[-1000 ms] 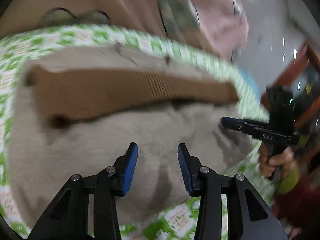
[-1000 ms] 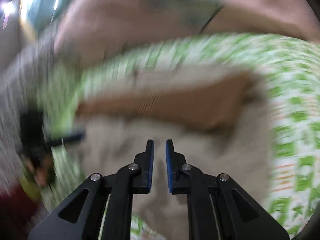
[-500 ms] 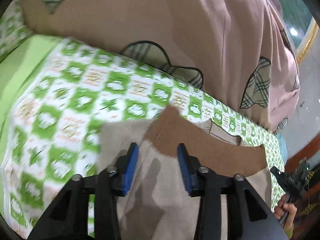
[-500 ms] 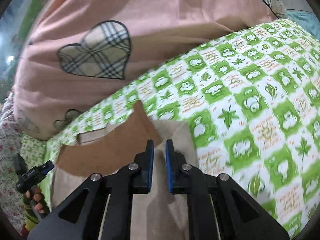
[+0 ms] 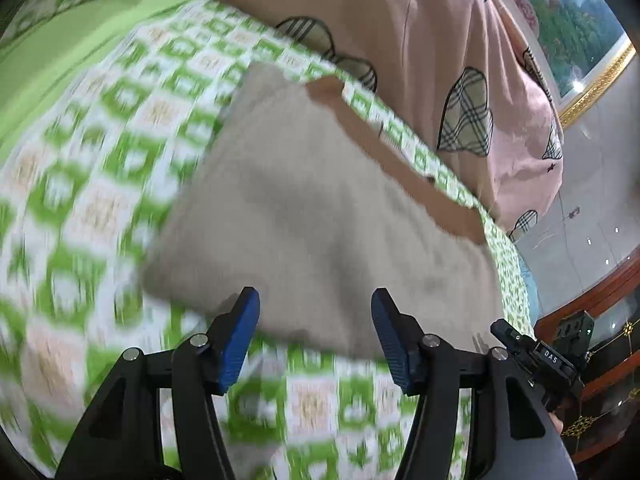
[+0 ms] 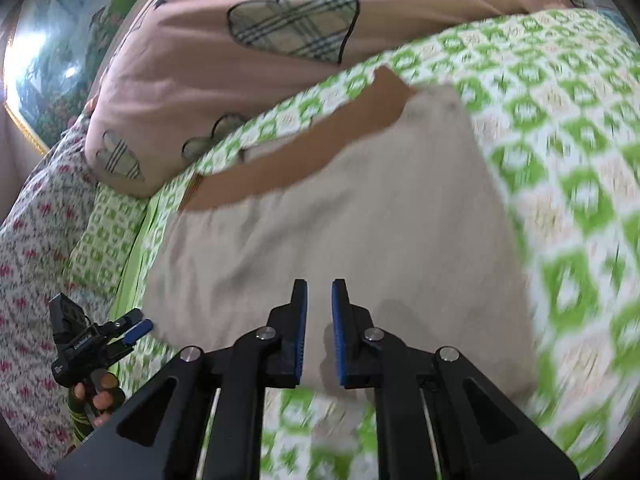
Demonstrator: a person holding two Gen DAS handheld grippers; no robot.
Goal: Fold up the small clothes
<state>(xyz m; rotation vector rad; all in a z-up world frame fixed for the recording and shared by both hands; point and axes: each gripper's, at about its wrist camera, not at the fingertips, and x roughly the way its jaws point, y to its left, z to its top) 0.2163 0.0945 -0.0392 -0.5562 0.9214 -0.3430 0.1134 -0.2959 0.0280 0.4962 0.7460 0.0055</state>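
Observation:
A small beige garment (image 5: pixel 320 216) with a brown ribbed band (image 5: pixel 400 160) along its far edge lies flat on the green-and-white patterned bedsheet (image 5: pixel 100 160). It also shows in the right wrist view (image 6: pixel 340 208), with the band (image 6: pixel 304 148) at its far side. My left gripper (image 5: pixel 316 340) is open and empty, just above the garment's near edge. My right gripper (image 6: pixel 319 320) is nearly shut with a narrow gap and holds nothing, over the garment's near edge. Each gripper shows in the other's view: the right (image 5: pixel 536 352), the left (image 6: pixel 100 336).
A pink quilt with plaid heart patches (image 6: pixel 260 40) is bunched along the far side of the bed. A floral cloth (image 6: pixel 32 240) lies at the left. A framed picture (image 5: pixel 580 40) and dark wooden furniture (image 5: pixel 600 320) stand beyond the bed.
Both grippers have pulled back from the brown band to the garment's near edge. The garment now lies flat with beige on top. The left jaws have opened wider.

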